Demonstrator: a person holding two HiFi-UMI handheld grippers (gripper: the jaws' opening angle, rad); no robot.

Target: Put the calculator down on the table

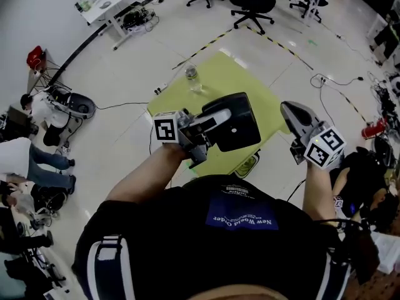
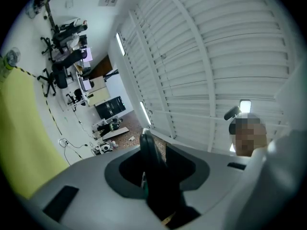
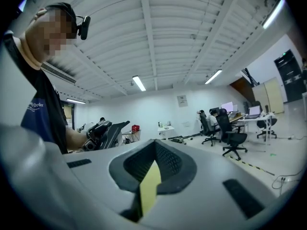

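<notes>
In the head view a black, flat calculator (image 1: 240,133) is held above the yellow-green table (image 1: 219,74). My left gripper (image 1: 225,112) is shut on its near edge. In the left gripper view the calculator (image 2: 160,186) shows edge-on as a dark slab between the jaws of that gripper (image 2: 151,147). My right gripper (image 1: 290,112) hangs to the right of the table, its jaws together and nothing in them. In the right gripper view that gripper's (image 3: 154,147) tips meet, and the left gripper with the calculator (image 3: 115,131) shows off to the left.
A clear bottle (image 1: 192,77) stands near the table's far edge, and a small dark-rimmed object (image 1: 248,165) lies at its near edge. Office chairs (image 1: 253,5) and a white desk (image 1: 103,5) stand beyond. People sit at the left (image 1: 37,161). Cables cross the floor.
</notes>
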